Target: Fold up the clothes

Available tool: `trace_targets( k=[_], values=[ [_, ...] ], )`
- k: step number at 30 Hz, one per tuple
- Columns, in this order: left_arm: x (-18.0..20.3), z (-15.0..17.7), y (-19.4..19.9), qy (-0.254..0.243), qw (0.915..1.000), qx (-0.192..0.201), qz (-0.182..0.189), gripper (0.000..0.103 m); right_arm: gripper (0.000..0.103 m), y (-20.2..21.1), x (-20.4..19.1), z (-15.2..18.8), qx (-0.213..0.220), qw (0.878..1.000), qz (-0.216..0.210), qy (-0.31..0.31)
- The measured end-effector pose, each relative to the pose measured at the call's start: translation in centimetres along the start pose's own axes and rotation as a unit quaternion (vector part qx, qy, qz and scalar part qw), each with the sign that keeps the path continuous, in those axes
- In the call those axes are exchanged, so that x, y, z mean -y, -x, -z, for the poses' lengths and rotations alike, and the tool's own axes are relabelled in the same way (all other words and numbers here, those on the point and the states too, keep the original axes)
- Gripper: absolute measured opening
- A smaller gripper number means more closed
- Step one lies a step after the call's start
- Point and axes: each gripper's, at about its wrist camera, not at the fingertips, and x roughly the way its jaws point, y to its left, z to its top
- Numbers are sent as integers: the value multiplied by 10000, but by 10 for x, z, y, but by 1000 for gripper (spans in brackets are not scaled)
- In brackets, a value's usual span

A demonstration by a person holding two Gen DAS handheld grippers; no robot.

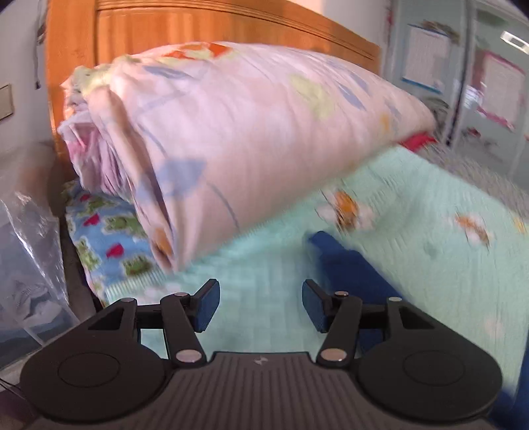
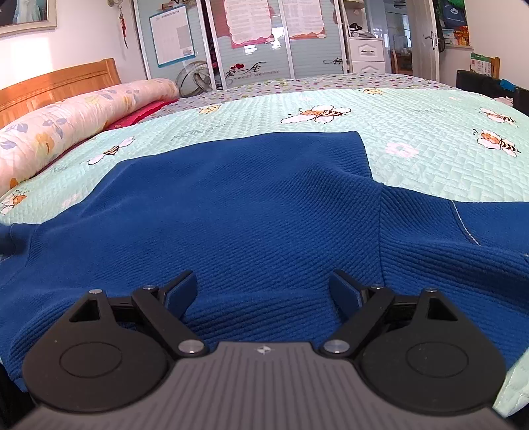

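Note:
A blue knit sweater [image 2: 251,205] lies spread on the mint bee-print bedspread [image 2: 413,132], one sleeve running off to the right. My right gripper [image 2: 263,291] stands open low over the sweater's near part, nothing pinched between its blue pads. In the blurred left wrist view, my left gripper [image 1: 259,304] is open over bare bedspread [image 1: 429,231]. A blue part of the sweater [image 1: 347,264] lies just to the right of its right finger, not between the pads.
A rolled floral quilt [image 1: 238,142] lies against the wooden headboard [image 1: 198,29], with a frog-print pillow [image 1: 109,238] under it. A clear plastic bag [image 1: 29,251] sits at the left beside the bed. Sliding wardrobe doors [image 2: 251,39] stand beyond the bed.

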Motion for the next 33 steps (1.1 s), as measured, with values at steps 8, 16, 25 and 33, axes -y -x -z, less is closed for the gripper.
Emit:
trace_targets(
  k=[8,16,25,33],
  values=[
    [33,93,25,445,9866,-695,1406,63,91,-3,-7,3,31,9996,99,279],
    [61,62,-29,1165,9676,-1195,1896,67,91,-2,-6,3,20,9997,35,228],
    [13,39,-7,2278,9461,-642,2210,5,92,-1,-5,3,24,9998,-24,219],
    [-9,87,-5,2369,9507,-1286,1536,34,94,-1,-7,3,13,9997,-36,245]
  ],
)
